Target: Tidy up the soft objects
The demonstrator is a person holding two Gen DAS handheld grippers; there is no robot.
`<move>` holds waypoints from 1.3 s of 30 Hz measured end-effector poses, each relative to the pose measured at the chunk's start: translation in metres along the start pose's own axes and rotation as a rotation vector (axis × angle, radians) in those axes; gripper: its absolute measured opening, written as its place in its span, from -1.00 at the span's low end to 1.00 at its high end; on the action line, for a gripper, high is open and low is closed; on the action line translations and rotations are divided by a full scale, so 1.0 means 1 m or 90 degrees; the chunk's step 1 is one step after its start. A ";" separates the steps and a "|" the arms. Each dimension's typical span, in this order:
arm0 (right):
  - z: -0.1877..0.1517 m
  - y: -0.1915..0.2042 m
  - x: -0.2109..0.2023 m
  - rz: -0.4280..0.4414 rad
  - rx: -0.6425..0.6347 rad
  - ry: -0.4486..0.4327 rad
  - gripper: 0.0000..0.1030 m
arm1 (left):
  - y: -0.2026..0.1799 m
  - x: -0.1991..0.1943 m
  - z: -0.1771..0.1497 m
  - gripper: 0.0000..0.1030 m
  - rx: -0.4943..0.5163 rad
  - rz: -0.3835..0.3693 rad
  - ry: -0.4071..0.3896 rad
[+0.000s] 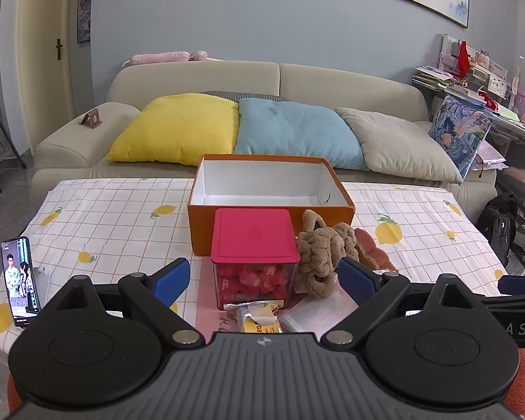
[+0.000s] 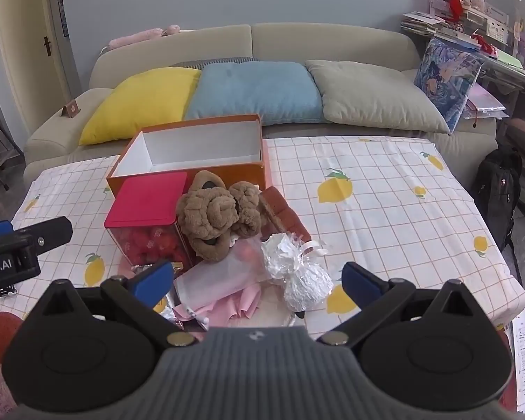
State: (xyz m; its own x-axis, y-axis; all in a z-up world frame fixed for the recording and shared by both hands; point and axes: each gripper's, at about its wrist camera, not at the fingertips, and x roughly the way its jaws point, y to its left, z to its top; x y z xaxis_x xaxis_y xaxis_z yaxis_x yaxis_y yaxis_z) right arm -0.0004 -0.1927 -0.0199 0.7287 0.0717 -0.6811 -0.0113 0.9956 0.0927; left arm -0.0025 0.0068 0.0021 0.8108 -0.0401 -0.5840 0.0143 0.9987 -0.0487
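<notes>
An empty orange box point(image 1: 269, 224) point(image 2: 189, 175) with a white inside stands on the lemon-print tablecloth. In front of it lies a brown knotted plush toy point(image 1: 320, 248) point(image 2: 213, 217) beside a reddish-brown sponge-like piece point(image 1: 371, 250) point(image 2: 283, 213). A crumpled silver foil bundle point(image 2: 299, 273) and a pink translucent pouch point(image 2: 224, 280) lie nearer. My left gripper point(image 1: 264, 281) is open, its blue pads either side of a clear container with a red lid point(image 1: 253, 238) point(image 2: 147, 203), apart from it. My right gripper point(image 2: 257, 280) is open above the pouch and foil, holding nothing.
A phone point(image 1: 20, 280) stands upright at the table's left edge. A yellow snack packet point(image 1: 259, 318) lies under the left gripper. Behind the table is a beige sofa point(image 1: 199, 77) with yellow, blue and grey cushions. A black backpack point(image 2: 497, 182) sits on the floor at right.
</notes>
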 end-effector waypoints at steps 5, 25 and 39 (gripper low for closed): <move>0.000 0.001 -0.001 0.000 -0.002 0.003 0.95 | 0.000 0.001 0.000 1.00 0.000 0.004 0.004; 0.000 0.003 0.002 0.001 -0.008 0.013 0.95 | -0.003 0.001 -0.001 1.00 0.006 -0.002 0.004; 0.000 0.002 0.002 0.000 -0.004 0.016 0.95 | -0.004 0.002 -0.002 1.00 0.009 0.000 0.008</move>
State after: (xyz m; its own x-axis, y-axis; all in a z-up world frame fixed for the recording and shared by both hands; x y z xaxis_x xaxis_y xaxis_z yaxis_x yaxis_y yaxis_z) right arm 0.0011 -0.1905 -0.0208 0.7110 0.0731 -0.6994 -0.0151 0.9959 0.0888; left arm -0.0020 0.0027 -0.0004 0.8035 -0.0398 -0.5940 0.0220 0.9991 -0.0371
